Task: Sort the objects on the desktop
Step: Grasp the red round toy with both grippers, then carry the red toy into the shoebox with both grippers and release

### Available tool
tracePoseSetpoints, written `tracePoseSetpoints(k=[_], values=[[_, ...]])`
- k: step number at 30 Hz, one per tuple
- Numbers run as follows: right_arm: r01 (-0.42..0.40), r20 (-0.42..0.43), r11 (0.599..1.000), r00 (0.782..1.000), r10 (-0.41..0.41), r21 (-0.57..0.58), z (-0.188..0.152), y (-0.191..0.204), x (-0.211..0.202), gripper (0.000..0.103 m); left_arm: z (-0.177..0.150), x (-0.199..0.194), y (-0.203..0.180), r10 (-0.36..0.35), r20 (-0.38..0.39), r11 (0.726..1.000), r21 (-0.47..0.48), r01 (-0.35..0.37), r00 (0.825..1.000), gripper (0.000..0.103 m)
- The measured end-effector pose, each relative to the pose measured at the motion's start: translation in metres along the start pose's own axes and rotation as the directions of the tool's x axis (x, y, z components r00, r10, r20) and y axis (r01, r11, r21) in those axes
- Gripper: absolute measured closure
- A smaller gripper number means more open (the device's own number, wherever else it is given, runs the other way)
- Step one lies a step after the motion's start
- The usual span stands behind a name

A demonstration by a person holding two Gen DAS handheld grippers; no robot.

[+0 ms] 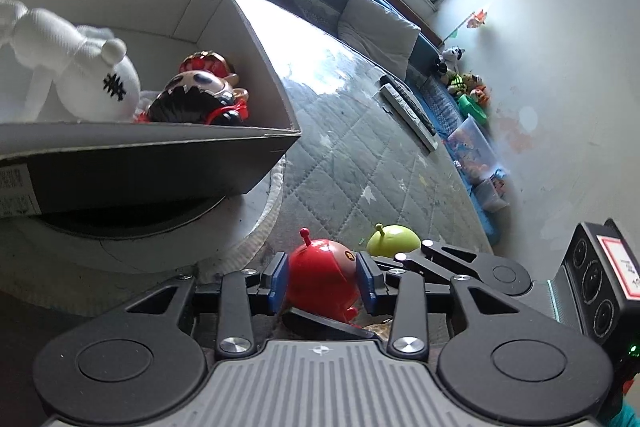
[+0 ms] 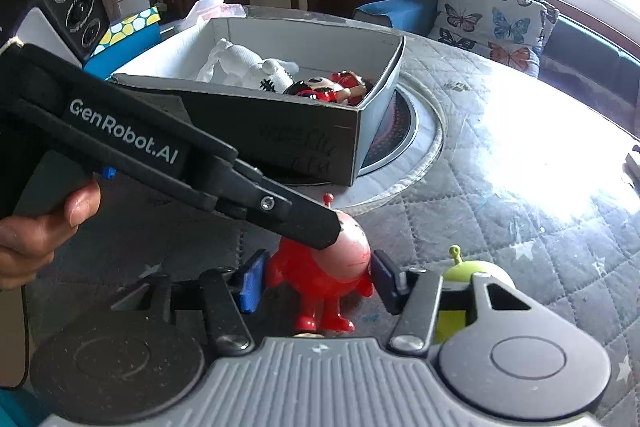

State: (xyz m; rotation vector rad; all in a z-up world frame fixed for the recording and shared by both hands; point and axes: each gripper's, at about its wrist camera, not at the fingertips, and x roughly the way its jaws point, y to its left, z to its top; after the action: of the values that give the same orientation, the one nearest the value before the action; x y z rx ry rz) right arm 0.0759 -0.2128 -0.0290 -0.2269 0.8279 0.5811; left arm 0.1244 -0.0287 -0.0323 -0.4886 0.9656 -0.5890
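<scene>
A red toy figure (image 1: 320, 277) with an antenna stands on the quilted table cover. My left gripper (image 1: 323, 281) has its blue pads pressed on both sides of the figure. In the right wrist view the same red figure (image 2: 320, 279) sits between my right gripper's (image 2: 318, 281) pads with small gaps, and the left gripper's fingers (image 2: 292, 215) reach over its head. A green toy figure (image 1: 394, 239) stands just beyond, also seen in the right wrist view (image 2: 470, 269). A grey cardboard box (image 2: 280, 123) holds a white plush doll (image 2: 256, 69) and a dark-haired doll (image 2: 324, 89).
The box (image 1: 160, 155) rests on a round turntable (image 2: 404, 131) in the table's middle. Remote controls (image 1: 408, 111) lie at the table's far edge. A sofa with butterfly cushions (image 2: 492, 23) stands behind. A hand (image 2: 40, 223) holds the left gripper.
</scene>
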Motion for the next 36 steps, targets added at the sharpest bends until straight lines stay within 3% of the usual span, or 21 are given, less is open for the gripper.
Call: tracePoseSetpoints(k=[4, 10, 18, 26, 32, 36], values=[[0.003, 0.004, 1.0, 1.0, -0.003, -0.007, 0.0, 0.007, -0.004, 0.05, -0.001, -0.008, 0.0, -0.004, -0.001, 1.0, -0.014, 0.004, 1.0, 0.063], [-0.01, 0.066, 0.998, 0.998, 0.014, -0.057, 0.016, 0.027, -0.025, 0.05, 0.003, -0.05, -0.005, -0.023, 0.081, 1.0, 0.007, 0.022, 0.996, 0.063], [-0.044, 0.158, 0.987, 0.985, 0.069, -0.156, 0.088, 0.056, -0.022, 0.05, 0.043, -0.112, 0.006, 0.041, 0.245, 0.999, 0.018, -0.047, 0.969, 0.063], [-0.185, 0.071, 0.969, 0.977, 0.199, -0.165, 0.15, 0.075, 0.045, 0.05, 0.076, -0.131, 0.065, 0.156, 0.266, 0.986, -0.092, -0.136, 0.951, 0.063], [-0.243, -0.037, 0.955, 0.97, 0.241, -0.167, 0.166, 0.09, 0.1, 0.05, 0.087, -0.123, 0.104, 0.255, 0.214, 0.961, -0.166, -0.222, 0.943, 0.063], [-0.25, -0.092, 0.951, 0.967, 0.237, -0.179, 0.163, 0.096, 0.119, 0.05, 0.087, -0.113, 0.115, 0.292, 0.185, 0.951, -0.161, -0.264, 0.938, 0.064]])
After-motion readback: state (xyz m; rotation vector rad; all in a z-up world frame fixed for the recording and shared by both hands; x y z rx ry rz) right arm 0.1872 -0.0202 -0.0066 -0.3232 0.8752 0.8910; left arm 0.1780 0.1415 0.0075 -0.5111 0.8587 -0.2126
